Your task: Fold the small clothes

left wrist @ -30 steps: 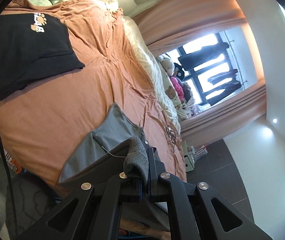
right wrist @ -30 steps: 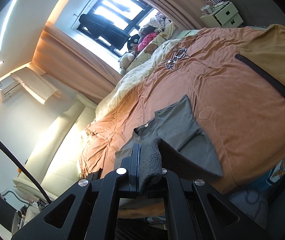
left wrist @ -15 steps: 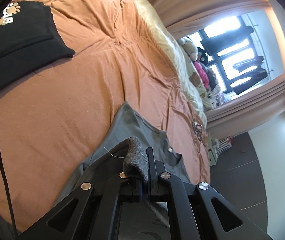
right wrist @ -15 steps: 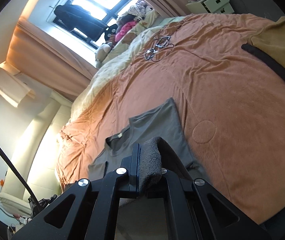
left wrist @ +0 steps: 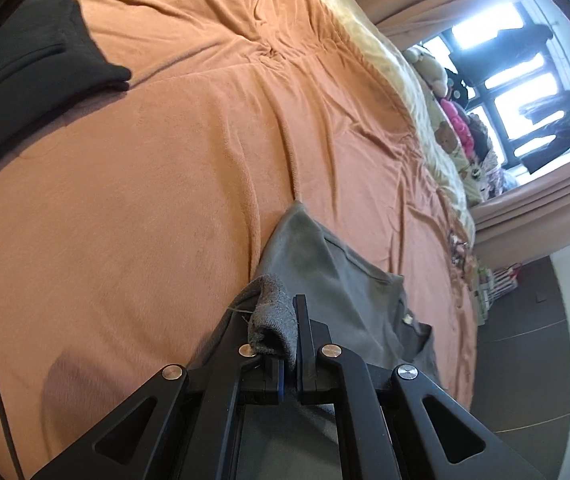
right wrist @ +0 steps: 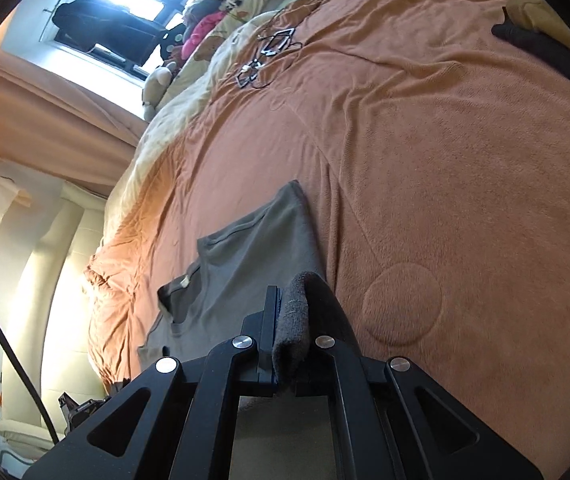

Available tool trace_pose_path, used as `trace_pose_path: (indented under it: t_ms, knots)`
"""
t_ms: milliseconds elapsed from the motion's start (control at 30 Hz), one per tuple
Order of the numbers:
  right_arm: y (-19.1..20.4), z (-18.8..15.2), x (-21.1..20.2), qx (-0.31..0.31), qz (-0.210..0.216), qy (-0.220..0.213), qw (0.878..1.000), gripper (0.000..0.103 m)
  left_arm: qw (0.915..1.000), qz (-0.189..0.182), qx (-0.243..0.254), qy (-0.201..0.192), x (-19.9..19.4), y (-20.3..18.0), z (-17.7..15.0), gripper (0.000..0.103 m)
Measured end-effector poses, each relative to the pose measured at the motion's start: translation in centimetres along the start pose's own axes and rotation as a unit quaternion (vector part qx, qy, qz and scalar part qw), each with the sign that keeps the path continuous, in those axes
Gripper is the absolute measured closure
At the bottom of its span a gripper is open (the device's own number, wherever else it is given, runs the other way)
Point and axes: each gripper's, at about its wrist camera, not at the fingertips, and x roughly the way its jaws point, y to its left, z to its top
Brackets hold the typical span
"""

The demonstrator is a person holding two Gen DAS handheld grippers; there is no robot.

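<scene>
On the orange blanket (left wrist: pixel 165 208) I see the grey shirt (left wrist: pixel 325 272) spread flat, collar toward the far side. My left gripper (left wrist: pixel 291 320) has its 2 fingers pinched tight on a bunched fold of the shirt's edge, and my right gripper (right wrist: pixel 285 312) is clamped the same way on another fold of that grey shirt (right wrist: pixel 253 248). A black garment (left wrist: pixel 25 72) lies well apart at the upper left of the left view. Stuffed toys (left wrist: pixel 445 92) sit by the window (left wrist: pixel 525 92).
</scene>
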Motion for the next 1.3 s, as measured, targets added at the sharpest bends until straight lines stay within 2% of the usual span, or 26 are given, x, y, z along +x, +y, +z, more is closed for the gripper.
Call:
trace_pose_path:
  t_ms: [67,100,167,200,233,267,300,400,467,600,867,933,1067,1167,1300]
  knots:
    - [0.4,0.2,0.6,0.0,-0.012,0.006,1.0,0.101,0.9994,0.026,0.016,0.018,1.7,-0.4,0.5,0.1]
    - [0.8,0.4,1.0,-0.004,-0.022,0.013,1.0,0.096,0.9988,0.035,0.02,0.029,2.3,-0.4,0.7,0.098]
    - [1.6,0.5,0.6,-0.015,-0.025,0.011,1.0,0.073,0.9976,0.036,0.033,0.049,3.0,-0.5,0.9,0.09]
    - [2.0,0.7,0.1,-0.024,-0.029,0.002,0.999,0.04,0.9968,0.038,0.048,0.052,2.9,-0.8,1.0,0.075]
    - [2.2,0.8,-0.8,-0.034,-0.03,-0.011,0.999,0.023,0.9961,0.043,0.059,0.051,2.8,-0.9,1.1,0.065]
    - [2.4,0.8,-1.4,-0.041,-0.031,-0.019,0.998,0.023,0.995,0.05,0.075,0.043,2.4,-1.2,1.2,0.044]
    - [2.9,0.8,-2.0,-0.056,-0.036,-0.019,0.998,0.023,0.9942,0.055,0.085,0.037,2.1,-1.3,1.2,0.035]
    - [3.5,0.1,-2.7,-0.089,-0.061,0.0,0.994,0.023,0.9902,0.067,0.117,0.036,1.3,-1.5,1.4,0.034]
    - [4.1,-0.8,-2.8,-0.129,-0.086,0.016,0.988,0.023,0.9837,0.081,0.153,0.048,1.2,-1.5,1.1,0.034]
    - [5.9,-2.3,-3.0,-0.21,-0.129,0.051,0.968,0.023,0.9618,0.118,0.235,0.076,1.3,-1.2,-0.1,0.034]
    - [7.4,-3.9,-2.7,-0.293,-0.183,0.083,0.935,0.023,0.932,0.153,0.31,0.11,2.8,-0.3,-1.8,0.034]
    - [7.2,-4.3,-2.5,-0.302,-0.199,0.09,0.928,0.023,0.9281,0.16,0.317,0.113,3.3,-0.4,-2.0,0.034]
    - [6.8,-4.3,-1.0,-0.306,-0.204,0.098,0.925,0.023,0.9238,0.161,0.329,0.112,4.7,-0.5,-1.9,0.034]
    - [7.3,-4.4,0.3,-0.314,-0.202,0.096,0.923,0.023,0.9259,0.155,0.326,0.111,5.6,-0.7,-1.5,0.037]
    - [7.7,-3.7,2.3,-0.316,-0.196,0.093,0.924,0.03,0.9276,0.155,0.323,0.106,6.7,-1.4,-0.8,0.041]
